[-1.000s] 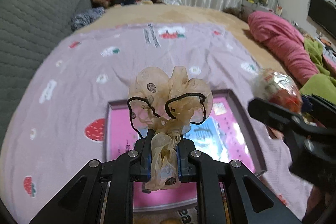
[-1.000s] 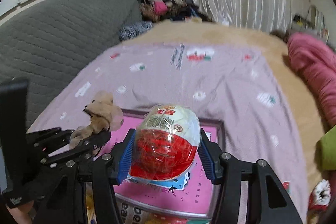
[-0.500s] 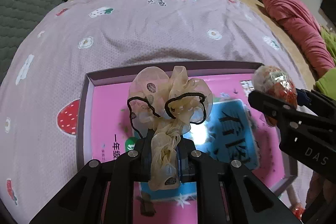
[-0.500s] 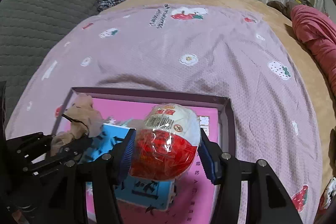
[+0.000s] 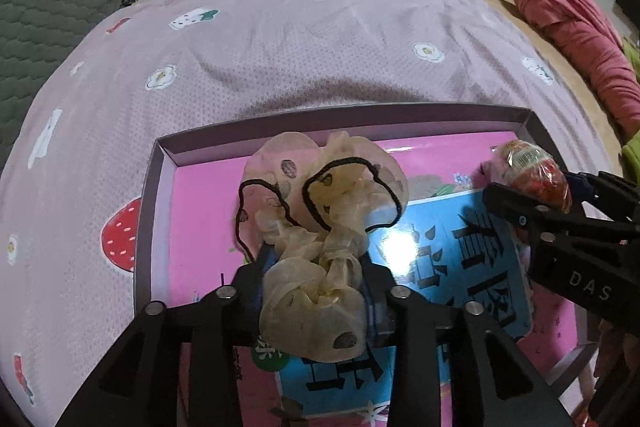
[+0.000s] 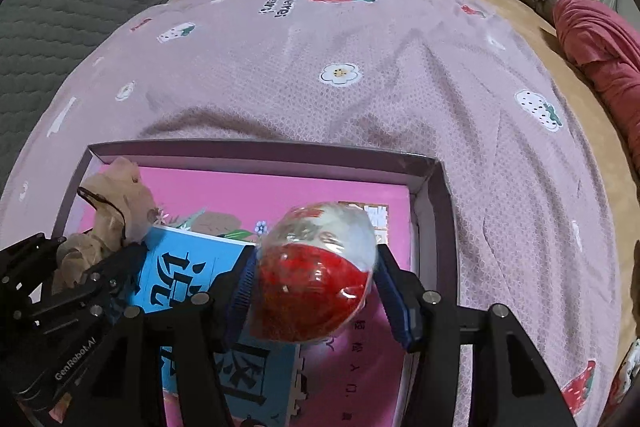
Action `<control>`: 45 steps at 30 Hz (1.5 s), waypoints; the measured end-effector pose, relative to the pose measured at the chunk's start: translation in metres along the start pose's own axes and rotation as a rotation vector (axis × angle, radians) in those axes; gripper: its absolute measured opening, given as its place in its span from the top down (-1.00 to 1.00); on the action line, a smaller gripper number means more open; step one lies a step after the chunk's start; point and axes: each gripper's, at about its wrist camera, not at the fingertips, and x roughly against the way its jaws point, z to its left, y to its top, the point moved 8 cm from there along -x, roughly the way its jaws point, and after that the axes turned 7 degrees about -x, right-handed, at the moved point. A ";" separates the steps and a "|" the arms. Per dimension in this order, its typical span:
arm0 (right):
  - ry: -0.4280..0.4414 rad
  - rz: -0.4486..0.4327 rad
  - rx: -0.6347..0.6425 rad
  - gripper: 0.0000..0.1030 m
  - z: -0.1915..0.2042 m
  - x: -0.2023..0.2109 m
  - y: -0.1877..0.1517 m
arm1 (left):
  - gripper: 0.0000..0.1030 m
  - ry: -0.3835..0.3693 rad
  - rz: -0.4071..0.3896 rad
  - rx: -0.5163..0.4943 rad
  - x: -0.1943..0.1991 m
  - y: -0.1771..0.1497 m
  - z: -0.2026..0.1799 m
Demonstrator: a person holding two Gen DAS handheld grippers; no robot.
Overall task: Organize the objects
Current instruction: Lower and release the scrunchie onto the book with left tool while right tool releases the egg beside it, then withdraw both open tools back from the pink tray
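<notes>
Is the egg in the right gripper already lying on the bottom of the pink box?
No, the egg sits between the right gripper's blue pads, above the box.

The left gripper (image 5: 314, 291) pinches a sheer beige scrunchie (image 5: 320, 227) above the pink-lined box (image 5: 360, 115).

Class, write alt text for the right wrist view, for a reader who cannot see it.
The right gripper holds a red-and-white plastic-wrapped egg above an open purple box with a pink lining and a blue booklet. At left, the left gripper holds a beige scrunchie over the same box, which sits on a lilac strawberry-print blanket.
</notes>
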 end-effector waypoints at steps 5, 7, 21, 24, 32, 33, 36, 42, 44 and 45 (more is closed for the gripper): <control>-0.004 -0.011 -0.003 -0.46 -0.001 0.005 0.003 | -0.22 0.006 -0.011 -0.007 0.011 0.002 0.000; 0.003 -0.023 -0.013 -0.50 -0.001 0.011 0.006 | -0.33 0.019 -0.027 -0.001 0.020 0.005 0.005; 0.001 -0.079 0.016 -0.66 0.008 0.070 0.004 | -0.64 0.041 -0.020 -0.018 0.041 0.006 0.004; -0.008 -0.084 0.029 -0.66 0.008 0.076 0.002 | -0.64 0.043 -0.032 -0.011 0.044 0.005 0.005; 0.009 -0.096 0.009 -0.68 0.006 0.092 -0.003 | -0.74 0.050 -0.061 -0.005 0.070 0.003 0.010; 0.011 -0.095 0.005 -0.75 0.006 0.094 -0.004 | -0.77 0.053 -0.063 -0.004 0.074 0.002 0.011; 0.019 -0.100 0.006 -0.83 0.008 0.105 -0.009 | -0.85 0.056 -0.066 0.002 0.088 -0.004 0.012; 0.013 -0.130 0.047 -0.86 0.016 0.142 -0.022 | -0.89 0.033 -0.085 0.015 0.124 -0.019 0.012; 0.017 -0.155 0.067 -0.90 0.021 0.159 -0.025 | -0.91 0.030 -0.086 0.003 0.135 -0.026 0.008; 0.016 -0.163 0.072 -0.94 0.021 0.165 -0.025 | -0.91 0.035 -0.088 0.000 0.141 -0.029 0.006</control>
